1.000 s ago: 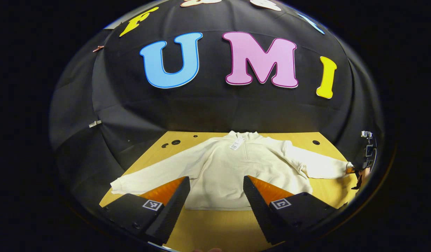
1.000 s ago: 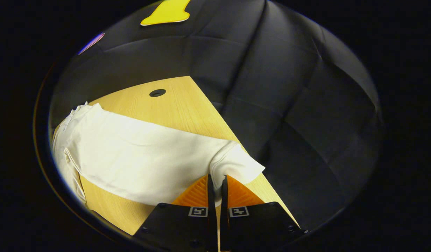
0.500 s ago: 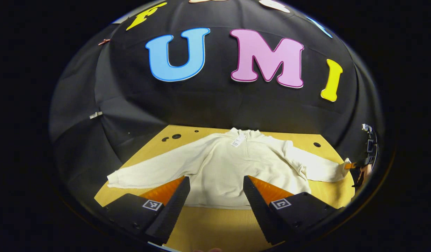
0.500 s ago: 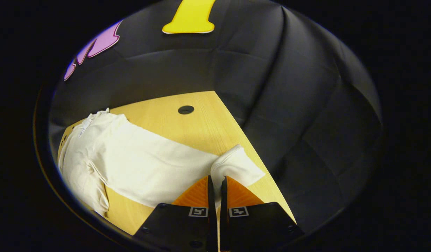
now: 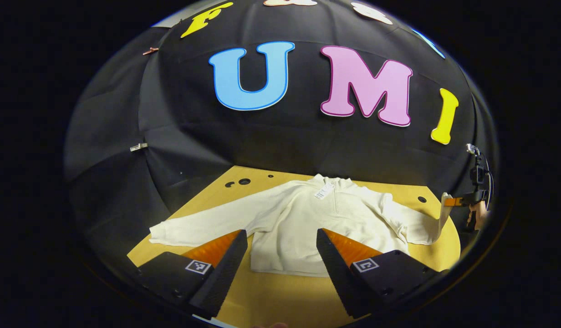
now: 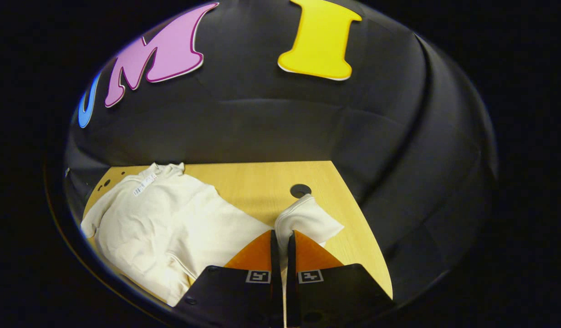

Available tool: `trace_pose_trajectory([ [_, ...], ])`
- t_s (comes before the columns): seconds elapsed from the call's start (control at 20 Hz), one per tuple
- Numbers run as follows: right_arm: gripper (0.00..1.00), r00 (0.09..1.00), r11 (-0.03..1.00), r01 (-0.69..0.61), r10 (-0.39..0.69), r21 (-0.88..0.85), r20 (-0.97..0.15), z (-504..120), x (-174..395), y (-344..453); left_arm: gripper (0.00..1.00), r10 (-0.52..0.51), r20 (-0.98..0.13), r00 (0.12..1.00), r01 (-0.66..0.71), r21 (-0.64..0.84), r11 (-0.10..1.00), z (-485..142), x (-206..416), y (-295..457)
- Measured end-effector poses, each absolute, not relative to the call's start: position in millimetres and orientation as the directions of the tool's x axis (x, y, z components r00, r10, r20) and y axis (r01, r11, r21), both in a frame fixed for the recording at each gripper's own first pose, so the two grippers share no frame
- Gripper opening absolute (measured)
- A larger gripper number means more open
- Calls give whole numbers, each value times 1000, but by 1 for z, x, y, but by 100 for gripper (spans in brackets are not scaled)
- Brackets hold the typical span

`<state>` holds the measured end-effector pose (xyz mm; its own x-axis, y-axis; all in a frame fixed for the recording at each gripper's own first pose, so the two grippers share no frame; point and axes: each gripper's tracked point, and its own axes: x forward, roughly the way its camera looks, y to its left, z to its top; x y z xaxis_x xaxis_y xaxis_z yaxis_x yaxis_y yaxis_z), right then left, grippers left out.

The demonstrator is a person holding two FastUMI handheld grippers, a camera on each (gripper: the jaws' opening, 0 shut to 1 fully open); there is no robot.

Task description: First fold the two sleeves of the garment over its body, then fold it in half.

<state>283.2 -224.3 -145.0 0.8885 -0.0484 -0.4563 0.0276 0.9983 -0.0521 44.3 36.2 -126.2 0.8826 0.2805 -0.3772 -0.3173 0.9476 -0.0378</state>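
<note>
A: The cream garment [image 5: 303,223] was spread face up on the wooden table [image 5: 280,300], collar toward the booth wall. Its right sleeve cuff [image 6: 308,218] was pinched between the closed fingers of the right gripper [image 6: 280,241] and raised off the table.

B: A slip could be feared: little cloth was held, and a sideways pull might drag the whole body askew or leave the sleeve bunched.

A: The left gripper [image 5: 280,246] was held wide apart, with nothing between its fingers, above the hem.

B: The left sleeve [image 5: 203,223], flat and untouched, was shown in the left gripper view; the pinch itself was made plain in the right gripper view.
</note>
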Motion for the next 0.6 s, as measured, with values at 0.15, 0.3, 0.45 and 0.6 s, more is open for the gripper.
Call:
trace_pose_trajectory([
  [0.15,7,905,999,-21,-1,-48,-425,-124,305,-181,97,300,-376,877,-342,-47,939,-125,39,52],
  [0.3,7,915,998,-53,39,-24,-402,-110,325,-137,97,316,-371,873,-358,-50,932,-124,34,72],
  [0.45,13,923,992,-111,82,-58,-376,-93,344,-87,97,334,-374,865,-383,-62,922,-123,27,92],
  [0.6,7,917,984,-173,147,-38,-370,-87,357,-22,97,357,-364,860,-418,-103,903,-118,24,113],
])
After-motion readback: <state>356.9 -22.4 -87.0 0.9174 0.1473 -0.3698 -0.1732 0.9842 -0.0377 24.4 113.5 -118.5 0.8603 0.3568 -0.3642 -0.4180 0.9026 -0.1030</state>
